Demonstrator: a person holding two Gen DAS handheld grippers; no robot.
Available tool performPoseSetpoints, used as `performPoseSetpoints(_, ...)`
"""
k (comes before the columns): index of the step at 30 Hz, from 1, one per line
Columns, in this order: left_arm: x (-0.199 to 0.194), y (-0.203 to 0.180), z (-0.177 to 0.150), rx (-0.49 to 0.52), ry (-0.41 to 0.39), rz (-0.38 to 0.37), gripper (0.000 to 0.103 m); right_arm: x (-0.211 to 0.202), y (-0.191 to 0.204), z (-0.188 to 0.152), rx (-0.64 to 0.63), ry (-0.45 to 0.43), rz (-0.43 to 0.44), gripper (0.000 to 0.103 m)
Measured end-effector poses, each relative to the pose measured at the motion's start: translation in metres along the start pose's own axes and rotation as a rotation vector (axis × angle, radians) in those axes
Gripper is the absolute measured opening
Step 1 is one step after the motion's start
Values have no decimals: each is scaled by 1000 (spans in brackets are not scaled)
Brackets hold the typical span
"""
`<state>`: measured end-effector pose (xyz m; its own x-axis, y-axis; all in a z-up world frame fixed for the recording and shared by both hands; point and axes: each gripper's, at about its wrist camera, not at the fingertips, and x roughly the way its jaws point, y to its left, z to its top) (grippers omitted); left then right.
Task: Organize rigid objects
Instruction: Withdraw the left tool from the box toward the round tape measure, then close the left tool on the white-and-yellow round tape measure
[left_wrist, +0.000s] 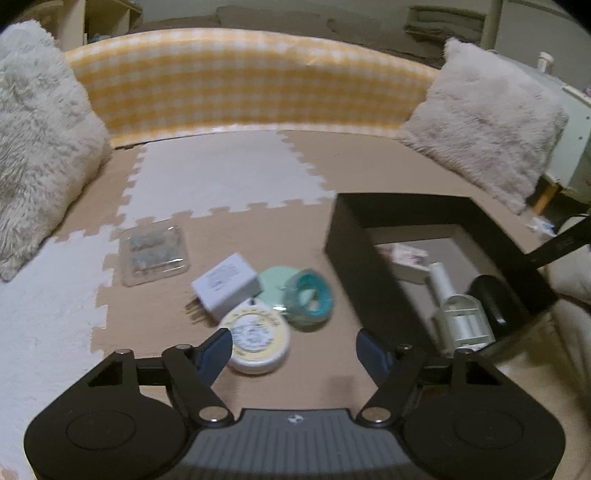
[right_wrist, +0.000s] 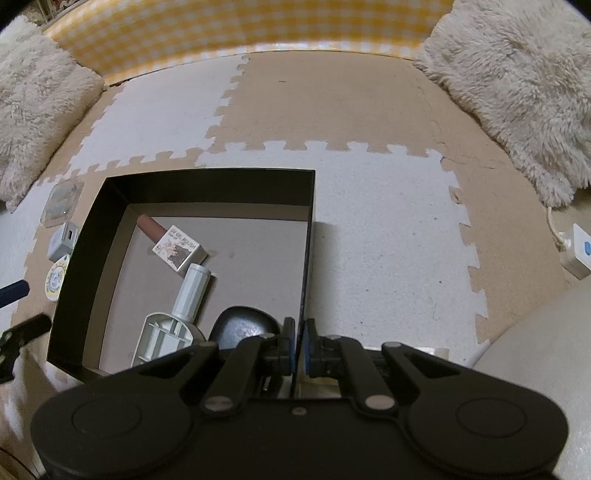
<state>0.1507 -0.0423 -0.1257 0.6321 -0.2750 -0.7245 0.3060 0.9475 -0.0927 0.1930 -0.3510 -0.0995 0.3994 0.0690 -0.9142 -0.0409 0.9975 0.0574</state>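
The right hand-held gripper (right_wrist: 298, 341) was clenched on the right wall of the open black cardboard box (right_wrist: 308, 236), likely steadying it on the foam floor mat (left_wrist: 236, 177), while the left hand-held gripper (left_wrist: 293, 350), released and empty, neared the round cream tin (left_wrist: 258, 341) beside the box's left wall.

A home living area: interlocking foam floor mat (left_wrist: 229, 177), fluffy cushions (left_wrist: 480, 122), gingham-covered bolster (left_wrist: 251, 81)

A black open box (right_wrist: 207, 192) sits on the foam floor mat, holding a gel polish carton (right_wrist: 181, 251) and white lint roller (right_wrist: 184, 299) (lying flat). Beside it: round tin (left_wrist: 258, 341), white charger (left_wrist: 225, 286), teal tape roll (left_wrist: 310, 297).
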Motion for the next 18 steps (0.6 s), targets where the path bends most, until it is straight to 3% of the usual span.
performPoseSetpoints(6, 13, 11, -2, 24, 2, 21, 72, 0, 1, 1, 8, 3, -15, 4)
performPoseSetpoints(18, 36, 23, -2, 14, 23, -15, 64, 2, 3, 3, 28, 14, -33, 3)
